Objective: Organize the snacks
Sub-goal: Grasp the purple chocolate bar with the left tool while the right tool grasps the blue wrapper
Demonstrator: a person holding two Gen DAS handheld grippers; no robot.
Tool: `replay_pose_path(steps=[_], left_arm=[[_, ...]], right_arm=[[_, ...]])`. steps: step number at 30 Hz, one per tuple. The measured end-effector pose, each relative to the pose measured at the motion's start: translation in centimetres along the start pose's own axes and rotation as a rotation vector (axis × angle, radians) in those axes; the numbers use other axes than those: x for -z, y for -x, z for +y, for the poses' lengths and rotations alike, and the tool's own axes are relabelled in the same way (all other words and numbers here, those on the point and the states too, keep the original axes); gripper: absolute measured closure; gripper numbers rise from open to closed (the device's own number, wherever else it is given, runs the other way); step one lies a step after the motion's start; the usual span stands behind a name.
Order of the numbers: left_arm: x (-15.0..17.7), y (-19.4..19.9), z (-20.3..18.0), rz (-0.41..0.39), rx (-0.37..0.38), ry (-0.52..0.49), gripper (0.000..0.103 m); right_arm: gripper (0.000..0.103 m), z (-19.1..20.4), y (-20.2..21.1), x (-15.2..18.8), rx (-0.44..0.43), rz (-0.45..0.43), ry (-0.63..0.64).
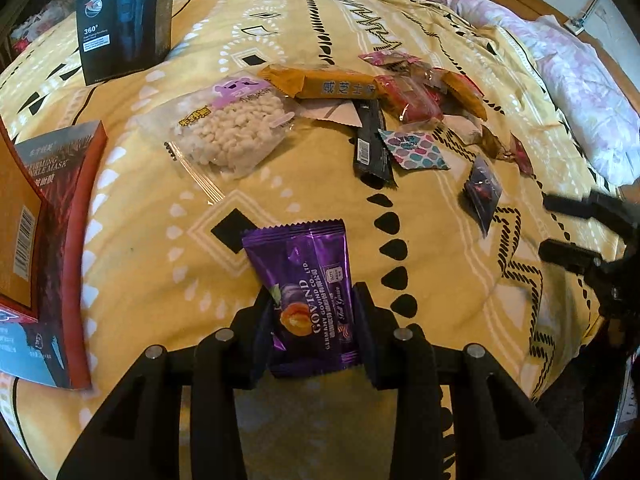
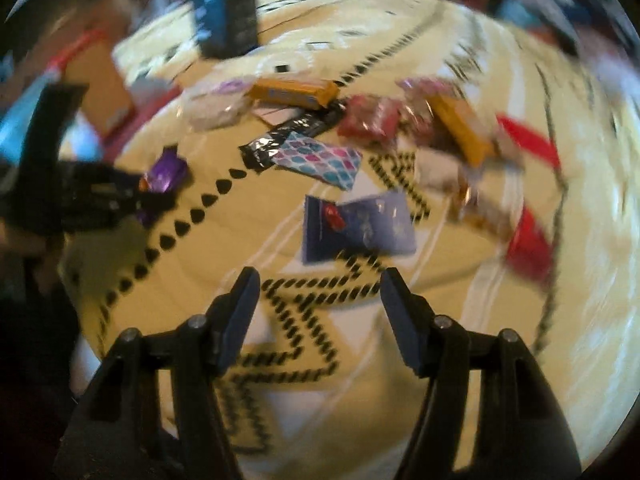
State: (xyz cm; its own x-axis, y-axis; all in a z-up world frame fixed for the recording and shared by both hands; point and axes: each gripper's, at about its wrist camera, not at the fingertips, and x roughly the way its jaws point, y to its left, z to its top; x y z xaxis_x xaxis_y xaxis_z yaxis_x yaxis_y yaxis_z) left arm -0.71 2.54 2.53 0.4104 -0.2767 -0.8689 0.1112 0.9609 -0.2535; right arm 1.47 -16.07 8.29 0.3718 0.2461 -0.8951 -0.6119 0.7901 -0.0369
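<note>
Left gripper (image 1: 314, 322): pinching purple snack packet (image 1: 306, 280), slick foil could slide out
Right gripper (image 2: 318, 316): jaws spread, empty, may nudge dark blue packet (image 2: 356, 226)

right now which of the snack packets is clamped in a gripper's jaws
The purple Govind packet, pinched between the left gripper's jaws. The rest lie loose on the yellow bedspread, and the right gripper stands open, holding nothing.

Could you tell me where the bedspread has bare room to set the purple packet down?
Free: the patch between the puffed-rice bag, the red box and the left gripper. Crowded: the snack pile around the orange bar.
</note>
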Motion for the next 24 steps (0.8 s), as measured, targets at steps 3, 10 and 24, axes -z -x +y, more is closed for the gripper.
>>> replay_pose_path(steps=[3, 10, 24], left_arm=[[0.0, 0.0, 0.0, 0.002, 0.001, 0.001, 0.066], [-0.1, -0.1, 0.0, 0.009, 0.005, -0.003, 0.066], [-0.1, -0.1, 0.4, 0.034, 0.035, 0.004, 0.063]], right_arm=[[0.039, -0.3, -0.6, -1.1, 0.044, 0.047, 0.164], [0.039, -1.6, -2.2, -3.0, 0.05, 0.148, 0.451], [0.039, 0.5, -8.0, -4.2, 0.046, 0.365, 0.875]])
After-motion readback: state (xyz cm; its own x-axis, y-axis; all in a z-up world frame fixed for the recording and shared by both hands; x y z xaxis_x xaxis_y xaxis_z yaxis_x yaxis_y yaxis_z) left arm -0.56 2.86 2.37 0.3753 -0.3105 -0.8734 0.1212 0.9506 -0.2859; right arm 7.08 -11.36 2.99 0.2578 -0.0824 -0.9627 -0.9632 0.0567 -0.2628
